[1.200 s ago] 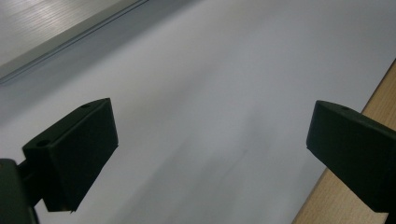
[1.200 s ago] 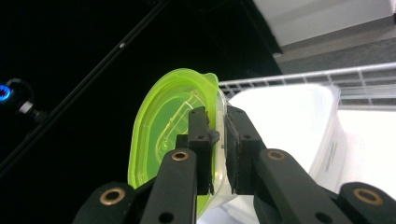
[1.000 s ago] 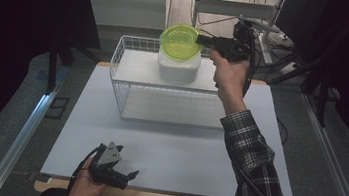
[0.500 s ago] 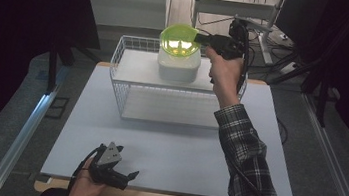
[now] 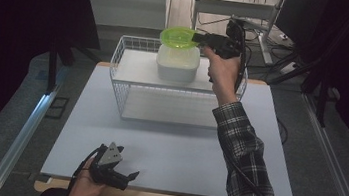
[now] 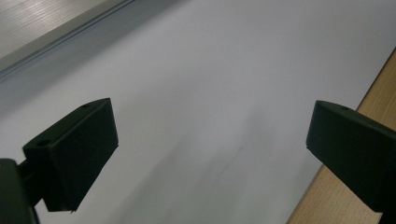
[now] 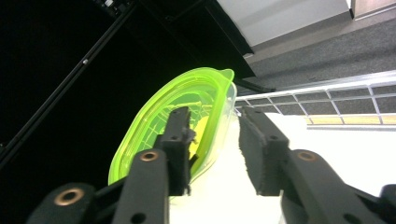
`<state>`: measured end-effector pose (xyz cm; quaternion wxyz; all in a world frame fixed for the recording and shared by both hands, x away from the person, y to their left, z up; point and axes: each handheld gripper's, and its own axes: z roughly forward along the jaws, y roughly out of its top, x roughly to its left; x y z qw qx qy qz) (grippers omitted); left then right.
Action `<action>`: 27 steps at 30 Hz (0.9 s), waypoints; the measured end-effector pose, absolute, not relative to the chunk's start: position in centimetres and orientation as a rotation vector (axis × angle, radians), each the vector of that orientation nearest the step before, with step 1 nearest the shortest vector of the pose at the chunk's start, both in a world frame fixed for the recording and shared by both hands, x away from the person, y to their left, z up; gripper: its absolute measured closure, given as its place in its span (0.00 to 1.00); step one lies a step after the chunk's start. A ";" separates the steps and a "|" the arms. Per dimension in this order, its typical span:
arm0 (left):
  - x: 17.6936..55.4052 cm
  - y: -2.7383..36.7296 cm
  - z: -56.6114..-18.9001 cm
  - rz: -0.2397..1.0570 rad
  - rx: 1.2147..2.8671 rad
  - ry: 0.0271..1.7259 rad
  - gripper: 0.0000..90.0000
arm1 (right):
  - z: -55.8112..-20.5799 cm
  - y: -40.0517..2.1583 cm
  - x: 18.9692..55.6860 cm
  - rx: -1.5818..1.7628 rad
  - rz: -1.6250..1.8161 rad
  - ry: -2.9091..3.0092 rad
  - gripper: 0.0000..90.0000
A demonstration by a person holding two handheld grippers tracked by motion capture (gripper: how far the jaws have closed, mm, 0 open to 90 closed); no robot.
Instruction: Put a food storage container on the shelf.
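While on tub | green lid (image 7: 187, 126) betw. right gripper (image 7: 214, 140) jaws (loose).

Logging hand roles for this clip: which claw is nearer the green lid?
Right. The right claw is at the green lid atop the white container, jaws astride its rim. The left claw rests at the table's near edge.

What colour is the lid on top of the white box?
The lid is bright see-through green, clearest in the right gripper view, sitting on the white box.
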<state>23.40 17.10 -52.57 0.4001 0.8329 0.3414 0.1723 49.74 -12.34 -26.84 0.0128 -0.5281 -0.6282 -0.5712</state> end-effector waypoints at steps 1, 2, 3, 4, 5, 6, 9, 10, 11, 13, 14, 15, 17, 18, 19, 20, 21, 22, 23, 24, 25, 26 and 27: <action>23.4 17.1 -52.6 0.436 2.107 0.864 0.02 | -26.8 -12.3 49.8 -1.639 -1.777 -1.962 0.64; 23.4 17.1 -52.6 0.435 2.107 0.864 0.02 | -26.9 -12.2 49.8 -1.626 -1.774 -1.975 0.60; 23.4 17.1 -52.6 0.435 2.106 0.866 0.02 | -26.9 -12.2 49.8 -1.619 -1.770 -1.984 0.57; 23.4 17.1 -52.6 0.435 2.106 0.866 0.02 | -26.9 -12.1 49.8 -1.605 -1.775 -1.995 0.53; 23.4 17.1 -52.6 0.436 2.106 0.866 0.02 | -26.9 -12.1 49.8 -1.592 -1.778 -2.007 0.49; 23.4 17.1 -52.6 0.435 2.105 0.866 0.02 | -26.8 -12.1 49.8 -1.581 -1.775 -2.020 0.46; 23.4 17.1 -52.6 0.435 2.104 0.867 0.02 | -26.6 -12.3 49.5 -1.546 -1.805 -2.055 0.38; 23.4 17.1 -52.6 0.434 2.104 0.867 0.02 | -26.6 -12.4 49.3 -1.528 -1.813 -2.066 0.35; 23.4 17.1 -52.6 0.435 2.105 0.867 0.02 | -26.6 -12.4 49.1 -1.506 -1.815 -2.085 0.33; 23.4 17.1 -52.6 0.435 2.105 0.867 0.02 | -26.7 -12.5 48.6 -1.474 -1.803 -2.136 0.27; 23.4 17.1 -52.6 0.434 2.104 0.867 0.02 | -26.7 -12.5 48.3 -1.460 -1.803 -2.152 0.24; 23.4 17.1 -52.6 0.434 2.104 0.868 0.02 | -26.8 -12.6 48.0 -1.437 -1.795 -2.181 0.23; 23.4 17.1 -52.6 0.435 2.102 0.867 0.02 | -27.1 -12.7 47.2 -1.424 -1.800 -2.216 0.20; 23.4 17.1 -52.6 0.434 2.099 0.868 0.02 | -27.3 -12.8 46.9 -1.408 -1.804 -2.242 0.18; 23.5 17.1 -52.6 0.433 2.096 0.868 0.02 | -27.4 -12.9 46.5 -1.395 -1.799 -2.267 0.18; 23.5 17.1 -52.6 0.432 2.093 0.870 0.02 | -27.5 -12.9 46.2 -1.388 -1.797 -2.283 0.17; 23.5 17.2 -52.6 0.430 2.091 0.871 0.02 | -27.7 -13.0 45.9 -1.377 -1.794 -2.303 0.16; 23.5 17.2 -52.6 0.427 2.088 0.872 0.02 | -27.8 -13.2 45.5 -1.361 -1.797 -2.318 0.15; 23.5 17.2 -52.6 0.424 2.084 0.873 0.02 | -28.0 -13.3 45.2 -1.347 -1.797 -2.334 0.15; 23.5 17.2 -52.6 0.423 2.082 0.873 0.02 | -28.1 -13.4 44.9 -1.336 -1.796 -2.353 0.14; 23.5 17.3 -52.6 0.422 2.081 0.874 0.02 | -28.3 -13.5 44.5 -1.325 -1.798 -2.370 0.13; 23.5 17.3 -52.6 0.420 2.078 0.874 0.02 | -28.4 -13.7 44.2 -1.313 -1.800 -2.386 0.13; 23.5 17.3 -52.6 0.417 2.074 0.875 0.02 | -28.6 -13.8 43.9 -1.297 -1.807 -2.404 0.12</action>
